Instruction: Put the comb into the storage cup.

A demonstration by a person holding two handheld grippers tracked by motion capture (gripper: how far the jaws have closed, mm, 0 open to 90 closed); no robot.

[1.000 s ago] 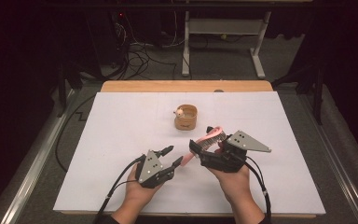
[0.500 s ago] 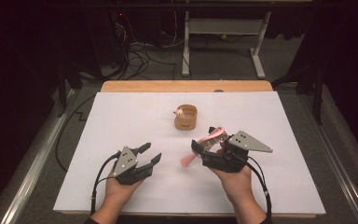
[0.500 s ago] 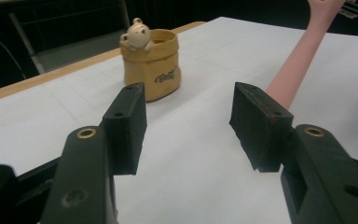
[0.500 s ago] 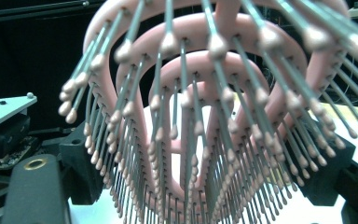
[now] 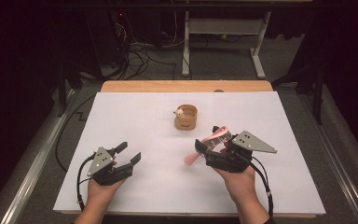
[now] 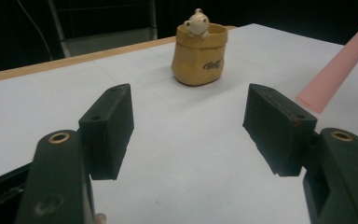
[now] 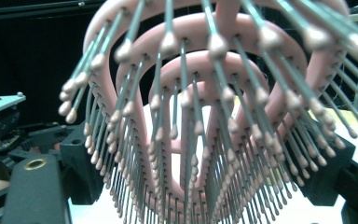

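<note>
The right claw (image 5: 209, 148) is clamped on the head of a pink hairbrush (image 7: 205, 116), whose looped, open-ribbed head bristles with thin grey pins tipped with small pale beads, while its flat pink handle (image 5: 192, 157) slants down to the white surface (image 5: 144, 121). The left claw (image 5: 127, 154), well apart to the left, has just been opening and stands spread with nothing between its jaws, facing a small tan pot (image 5: 186, 117) with a little figure on its rim.
</note>
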